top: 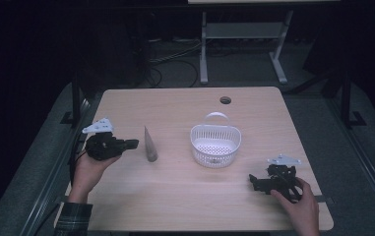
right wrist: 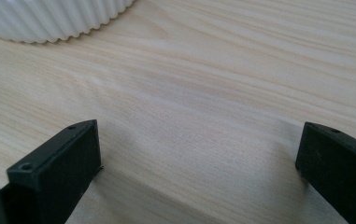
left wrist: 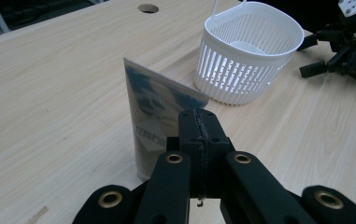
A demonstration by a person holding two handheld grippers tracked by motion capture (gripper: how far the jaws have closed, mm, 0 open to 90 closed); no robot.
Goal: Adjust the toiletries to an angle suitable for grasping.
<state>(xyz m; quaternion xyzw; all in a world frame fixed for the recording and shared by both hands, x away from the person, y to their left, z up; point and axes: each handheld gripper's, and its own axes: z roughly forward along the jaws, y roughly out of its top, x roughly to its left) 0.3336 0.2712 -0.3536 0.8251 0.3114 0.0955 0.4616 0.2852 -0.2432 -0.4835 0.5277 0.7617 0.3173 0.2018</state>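
Centrally, white basket [top: 215,142] on table [top: 175,191]; left gripper [left wrist: 199,122] closed beside upright, possibly plastic tube [left wrist: 152,126]; right gripper [right wrist: 199,163] open.

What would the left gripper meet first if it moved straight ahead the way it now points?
Most likely the upright tube: it stands just beyond the left gripper, whose fingers are closed together. The white basket lies farther off to the side. Exact depth is hard to judge.

I'm seeing the table [top: 185,187] lit dimly from above while everything around the table is sitting nearly black; near the table's surface, my right gripper's jaws are blurring softly.
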